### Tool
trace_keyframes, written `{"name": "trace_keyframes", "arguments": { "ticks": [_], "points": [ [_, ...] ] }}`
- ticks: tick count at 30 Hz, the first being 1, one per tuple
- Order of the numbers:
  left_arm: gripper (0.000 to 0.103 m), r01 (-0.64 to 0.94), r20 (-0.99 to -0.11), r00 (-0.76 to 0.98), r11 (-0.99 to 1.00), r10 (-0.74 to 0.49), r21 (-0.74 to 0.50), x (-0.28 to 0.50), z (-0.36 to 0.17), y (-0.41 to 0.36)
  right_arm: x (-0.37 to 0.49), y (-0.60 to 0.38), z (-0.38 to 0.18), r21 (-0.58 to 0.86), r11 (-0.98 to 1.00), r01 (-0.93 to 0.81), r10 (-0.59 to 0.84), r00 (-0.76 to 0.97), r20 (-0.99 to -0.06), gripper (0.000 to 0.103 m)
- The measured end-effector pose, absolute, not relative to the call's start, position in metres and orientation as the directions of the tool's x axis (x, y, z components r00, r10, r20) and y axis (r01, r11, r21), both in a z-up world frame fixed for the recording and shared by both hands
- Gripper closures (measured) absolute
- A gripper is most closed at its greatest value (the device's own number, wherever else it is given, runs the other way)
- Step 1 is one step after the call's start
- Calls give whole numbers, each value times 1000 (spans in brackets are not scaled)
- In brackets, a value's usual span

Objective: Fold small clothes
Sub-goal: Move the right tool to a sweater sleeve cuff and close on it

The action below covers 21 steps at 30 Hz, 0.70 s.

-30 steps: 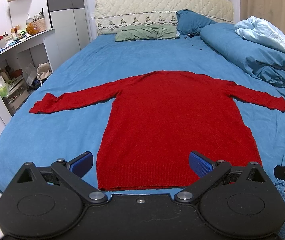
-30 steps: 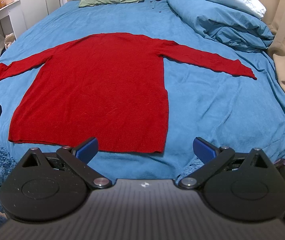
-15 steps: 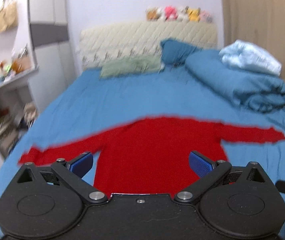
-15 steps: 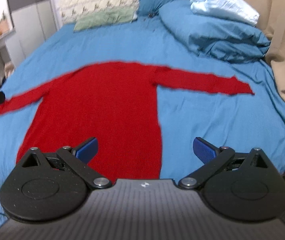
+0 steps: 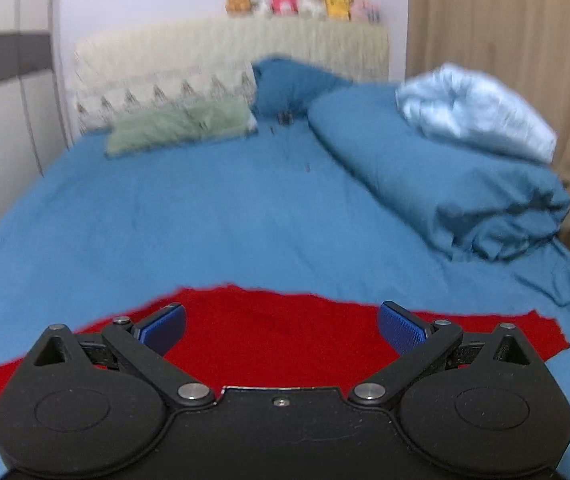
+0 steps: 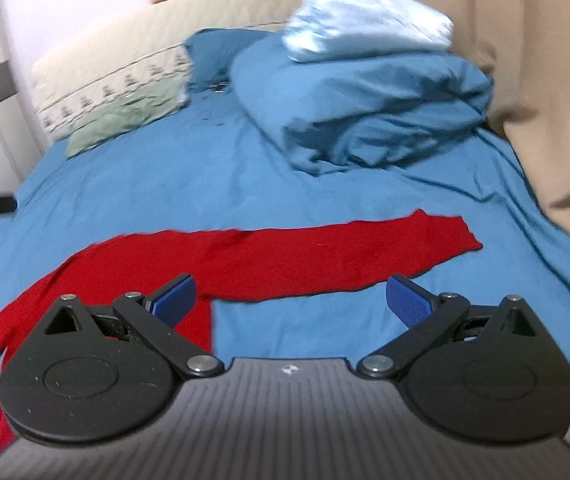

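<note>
A red long-sleeved sweater (image 5: 281, 332) lies flat on the blue bed sheet (image 5: 205, 220), sleeves spread to both sides. In the left wrist view my left gripper (image 5: 283, 326) is open and empty over the sweater's upper body, near the neckline. In the right wrist view my right gripper (image 6: 291, 296) is open and empty over the sweater (image 6: 285, 264), where its right sleeve (image 6: 405, 240) joins the body. The sweater's lower part is hidden behind both grippers.
A folded blue duvet (image 5: 445, 184) with a pale blue pillow (image 5: 477, 112) lies at the far right. A green pillow (image 5: 181, 124) and a blue pillow (image 5: 289, 84) lie by the headboard (image 5: 225, 56). Beige curtains (image 6: 525, 60) hang on the right.
Both grippers have moved forward from the sweater's hem toward its shoulders and tilted up. The views are blurred by motion. Both stay open and the sweater has not moved.
</note>
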State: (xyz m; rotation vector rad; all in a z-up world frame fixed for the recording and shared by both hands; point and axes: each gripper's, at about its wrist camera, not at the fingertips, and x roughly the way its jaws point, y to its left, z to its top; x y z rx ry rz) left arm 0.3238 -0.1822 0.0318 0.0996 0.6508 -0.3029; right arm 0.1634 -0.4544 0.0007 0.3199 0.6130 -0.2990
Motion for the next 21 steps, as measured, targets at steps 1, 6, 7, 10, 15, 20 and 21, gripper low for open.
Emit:
{"name": "trace_keyframes", "arguments": {
  "ticks": [1, 6, 7, 10, 15, 20, 21],
  "points": [
    [0, 317, -628, 739, 948, -244, 4, 337, 17, -191, 170, -463, -10, 219, 897, 383, -182, 774, -607, 0],
    [0, 354, -704, 675, 934, -221, 47, 382, -52, -219, 202, -502, -71, 239, 849, 472, -232, 738, -633, 0],
    [0, 359, -719, 661, 932, -216, 50, 391, -65, -224, 209, -509, -85, 238, 839, 489, -243, 728, -641, 0],
    [0, 365, -756, 620, 930, -209, 42, 412, -97, -234, 220, -532, -119, 274, 789, 550, -269, 711, -650, 0],
    [0, 364, -803, 567, 930, -183, 45, 434, -135, -247, 237, -573, -158, 296, 736, 609, -313, 694, -649, 6],
    [0, 378, -848, 507, 924, -152, 61, 446, -162, -259, 256, -600, -181, 309, 724, 616, -316, 695, -645, 30],
    [0, 387, -849, 507, 919, -147, 72, 446, -165, -261, 260, -602, -182, 299, 730, 615, -327, 697, -638, 37]
  ]
}}
